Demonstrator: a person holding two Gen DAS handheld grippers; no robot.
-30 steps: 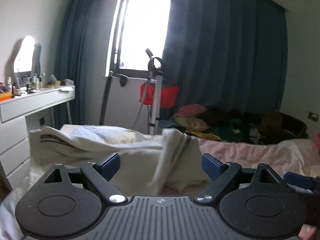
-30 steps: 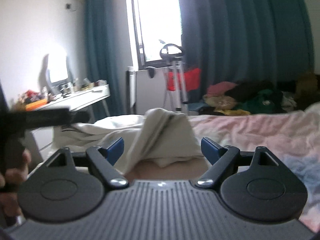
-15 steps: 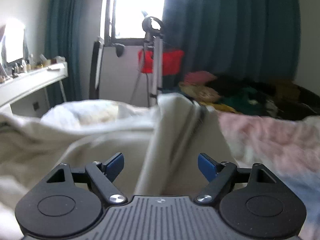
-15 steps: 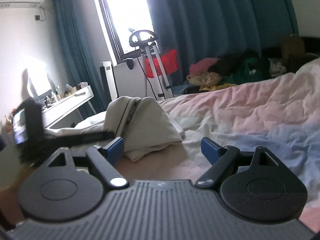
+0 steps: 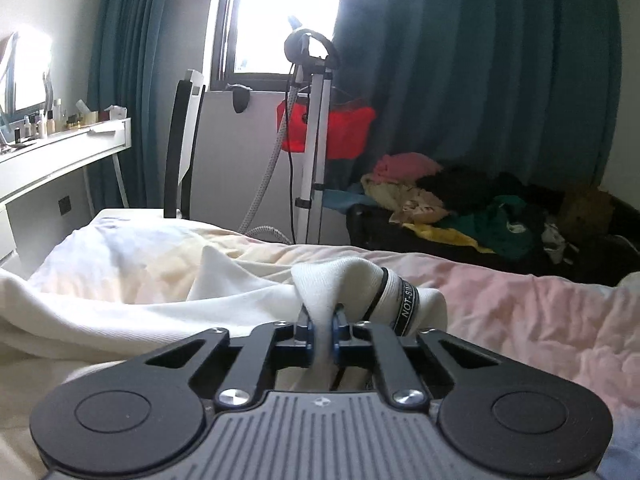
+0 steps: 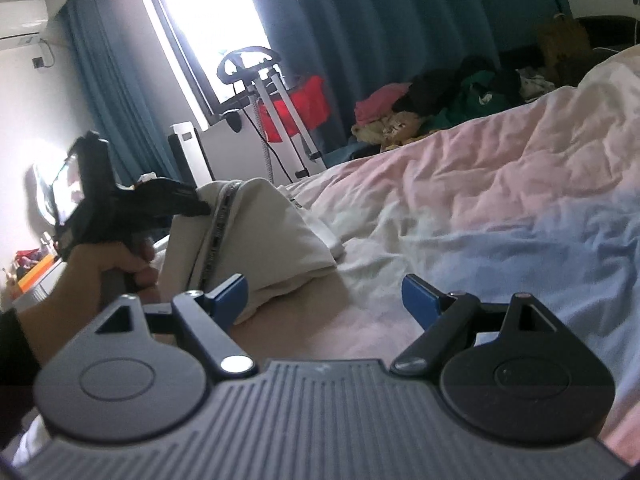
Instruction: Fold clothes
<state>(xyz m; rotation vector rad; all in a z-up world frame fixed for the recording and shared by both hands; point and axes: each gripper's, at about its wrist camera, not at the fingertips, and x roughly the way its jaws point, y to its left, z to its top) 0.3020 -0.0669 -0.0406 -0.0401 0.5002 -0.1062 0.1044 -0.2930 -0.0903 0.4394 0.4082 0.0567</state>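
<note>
A cream-white garment (image 5: 168, 304) with a black lettered trim band (image 5: 406, 304) lies on the bed. My left gripper (image 5: 321, 320) is shut on a bunched fold of it next to the trim. In the right wrist view the same garment (image 6: 276, 236) stands up in a peak, held at its top by the left gripper (image 6: 188, 200) in a hand. My right gripper (image 6: 324, 300) is open and empty, low over the bed, with its left finger close beside the garment's lower edge.
The bed has a rumpled pink and pale blue duvet (image 6: 500, 200). A pile of coloured clothes (image 5: 460, 208) lies beyond the bed by dark teal curtains. A garment steamer stand (image 5: 310, 128) and a white dressing table (image 5: 60, 152) stand near the window.
My left gripper was open above the garment and has shut on a fold by the trim. My right gripper has swung right and tilted, staying open.
</note>
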